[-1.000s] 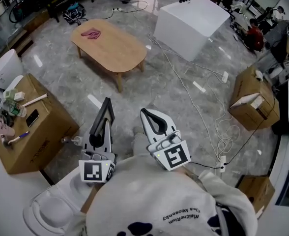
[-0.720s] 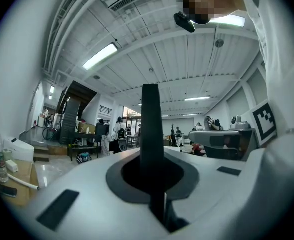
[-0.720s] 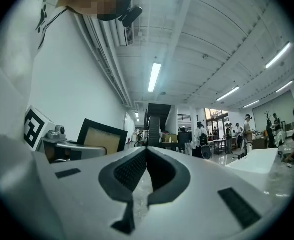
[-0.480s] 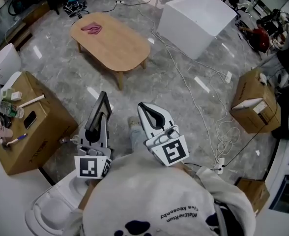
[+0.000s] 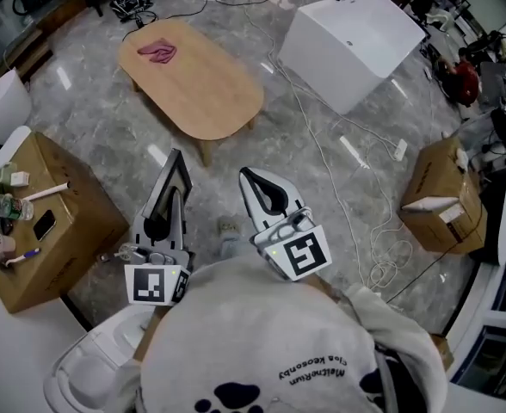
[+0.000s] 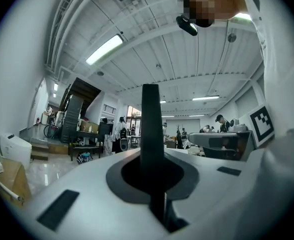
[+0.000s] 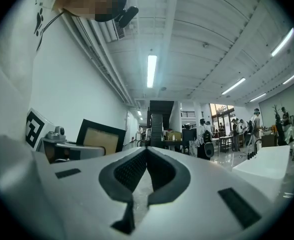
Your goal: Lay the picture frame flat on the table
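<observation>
A black picture frame (image 5: pixel 170 181) stands upright and edge-on in my left gripper (image 5: pixel 162 213), whose jaws are shut on its lower edge. In the left gripper view the picture frame (image 6: pixel 150 116) is a dark vertical bar rising between the pads of the left gripper (image 6: pixel 152 151). From the right gripper view the picture frame (image 7: pixel 101 136) shows its black border and tan inside at the left. My right gripper (image 5: pixel 248 177) is beside it, shut with nothing held, its pads meeting at the tip of the right gripper (image 7: pixel 146 153). The oval wooden table (image 5: pixel 203 84) stands ahead across the floor.
A pink cloth (image 5: pixel 157 52) lies on the table's far end. A white block (image 5: pixel 352 37) stands at the back right. A cardboard box (image 5: pixel 59 231) with small items is at my left, another cardboard box (image 5: pixel 438 200) at the right. Cables (image 5: pixel 322 144) trail over the marble floor.
The view has drifted: the table and the boxes have slid slightly in the head view. Both grippers keep their pose, and the frame stays in the left one.
</observation>
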{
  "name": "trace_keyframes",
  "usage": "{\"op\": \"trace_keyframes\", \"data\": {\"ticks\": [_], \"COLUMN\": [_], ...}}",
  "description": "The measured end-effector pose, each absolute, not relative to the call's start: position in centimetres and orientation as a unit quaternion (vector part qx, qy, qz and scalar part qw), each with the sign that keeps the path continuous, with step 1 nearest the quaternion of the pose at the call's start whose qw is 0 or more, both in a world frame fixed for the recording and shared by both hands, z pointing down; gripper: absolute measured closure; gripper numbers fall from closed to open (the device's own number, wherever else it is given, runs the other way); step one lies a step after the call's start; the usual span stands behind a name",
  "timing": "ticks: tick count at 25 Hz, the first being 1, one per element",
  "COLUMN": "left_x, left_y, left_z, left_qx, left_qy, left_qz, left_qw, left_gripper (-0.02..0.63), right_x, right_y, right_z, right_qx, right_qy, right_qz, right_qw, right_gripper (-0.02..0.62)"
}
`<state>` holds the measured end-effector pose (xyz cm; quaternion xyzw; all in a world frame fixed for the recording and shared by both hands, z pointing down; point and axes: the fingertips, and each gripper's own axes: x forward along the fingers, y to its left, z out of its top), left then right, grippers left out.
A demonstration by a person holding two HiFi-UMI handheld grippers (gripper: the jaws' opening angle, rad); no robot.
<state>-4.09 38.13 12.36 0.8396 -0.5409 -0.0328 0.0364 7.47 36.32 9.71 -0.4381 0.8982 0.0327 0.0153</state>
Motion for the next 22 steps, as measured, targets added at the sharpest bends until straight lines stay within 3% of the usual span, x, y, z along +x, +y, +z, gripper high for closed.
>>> {"op": "trace_keyframes", "data": {"ticks": [11,22], "left_x": [-2.8,-2.4], "left_y": [30.9,29.8], "left_z": [12.9,13.8], "left_qx": [0.815,0.815], "left_qy": [-0.578,-0.578], "left_qz": [-0.035,-0.003], "left_qw": [0.036,0.040], "left_gripper": [0.588,0.588], "right_x": [8.9,9.7], "right_y": [27.8,26.7], "right_z": [10.9,12.7], "right_qx": [-0.397,-0.390], "right_qy": [0.917,0.921], "right_qz": [0.026,-0.012], "right_qw": [0.017,0.019], "right_gripper": [0.584,0.584]}}
